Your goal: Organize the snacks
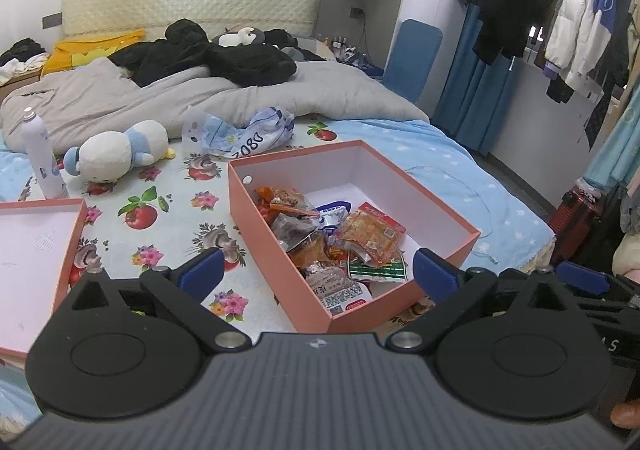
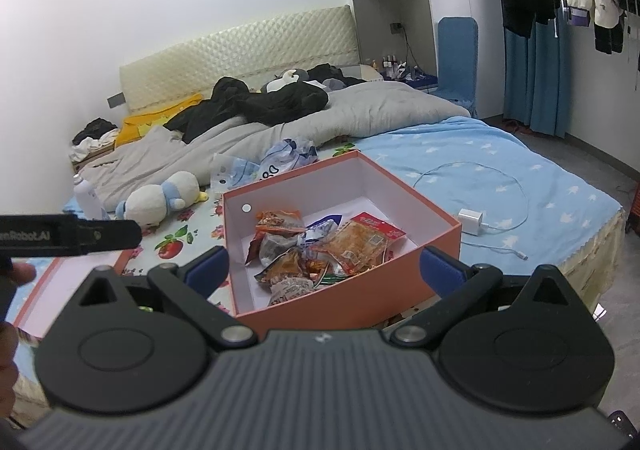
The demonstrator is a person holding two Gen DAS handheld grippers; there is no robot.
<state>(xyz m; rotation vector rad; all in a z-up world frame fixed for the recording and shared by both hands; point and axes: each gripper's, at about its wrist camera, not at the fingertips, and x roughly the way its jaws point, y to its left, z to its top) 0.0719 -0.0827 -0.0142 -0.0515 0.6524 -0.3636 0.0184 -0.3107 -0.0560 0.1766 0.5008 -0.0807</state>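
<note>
Snack packets [image 1: 340, 242] sat piled inside the orange box [image 1: 280, 250], bunched toward its near-left half; the far-right part of the white floor was bare. Topmost we saw a red-and-orange flat pack [image 1: 372, 232] lying tilted on the heap, a blue-white wrapper [image 1: 332, 212] behind it, and a white pack [image 1: 340, 292] against the near wall. Same heap in the right wrist view [image 2: 316, 250], box [image 2: 400, 282] open-topped.

The box rested on a fruit-and-flower print cloth [image 1: 168, 218] spread on the bed. Its lid [image 1: 36, 254] lay inside-up, well apart to the left. Beyond the box: a crumpled plastic bag [image 1: 240, 130], a plush toy [image 1: 116, 154] on its side, a white spray bottle [image 1: 38, 154] upright. On the blue star sheet [image 2: 520, 154] to the right lay a white charger [image 2: 471, 219] with its cable looped.

We had the left gripper [image 1: 316, 270] hovering just short of the box's near corner, fingers spread wide, nothing between them. Right gripper [image 2: 324, 270] likewise over the near wall, fingers spread, empty. Whether either fingertip touched the box we couldn't tell — fisheye distortion was heavy there.
</note>
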